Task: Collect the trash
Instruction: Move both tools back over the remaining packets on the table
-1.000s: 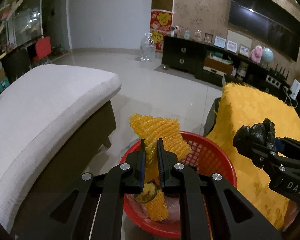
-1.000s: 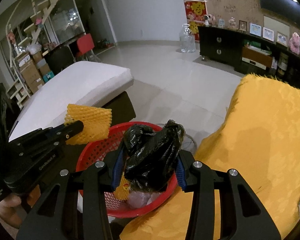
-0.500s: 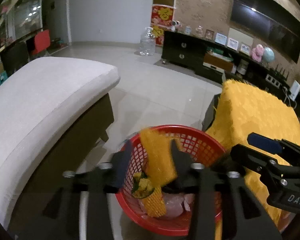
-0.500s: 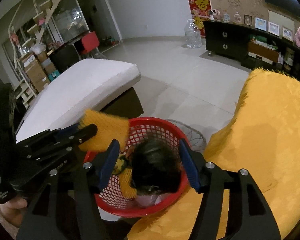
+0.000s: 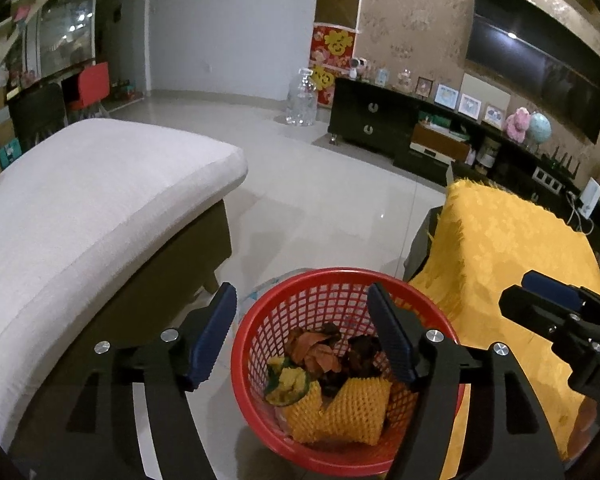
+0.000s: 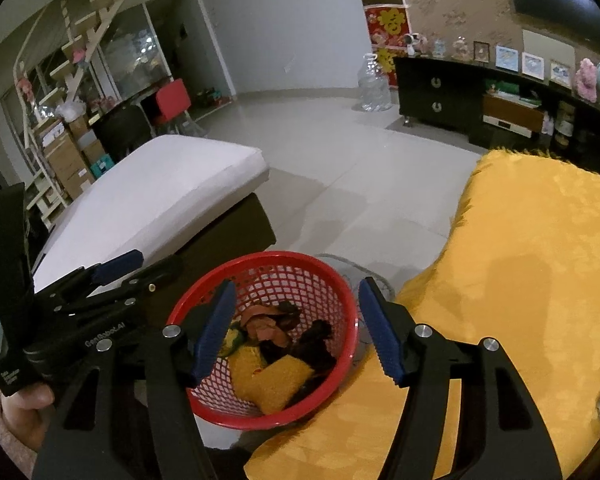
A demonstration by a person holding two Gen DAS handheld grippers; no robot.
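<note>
Left gripper (image 5: pixel 302 336): the fingers (image 5: pixel 214 338) are spread and opening further. Nothing is between them. They hang above the near rim of the red basket (image 5: pixel 260 316).

Right gripper (image 6: pixel 296 330): the fingers (image 6: pixel 382 338) are likewise parted and widening, with nothing pinched. They bracket the basket from above, on the side next to the yellow cover (image 6: pixel 520 280).

Location of the trash: all visible pieces lie inside the basket. A yellow foam net sleeve (image 5: pixel 354 412) rests against the near wall. A crumpled black bag (image 6: pixel 318 334) lies beside it toward the right. Orange-brown scraps (image 5: pixel 314 350) and a yellow-green piece (image 5: pixel 288 380) sit behind them. The basket stands on the tiled floor (image 5: pixel 320 200), between the white cushioned seat (image 5: pixel 80 208) and the yellow cover.

Step in hand: release. Judged from the empty, widening fingers directly over the basket, both loads are deposited and this drop-off is at its end.

Next move, as judged:
1. Lift both grippers clear of the basket rim so that no finger catches the mesh wall.
2. Scan the seat, the yellow cover and the floor for remaining trash. None is visible in either view; the area behind the person cannot be checked.
3. Keep the fingers spread for the approach to any further piece.
</note>
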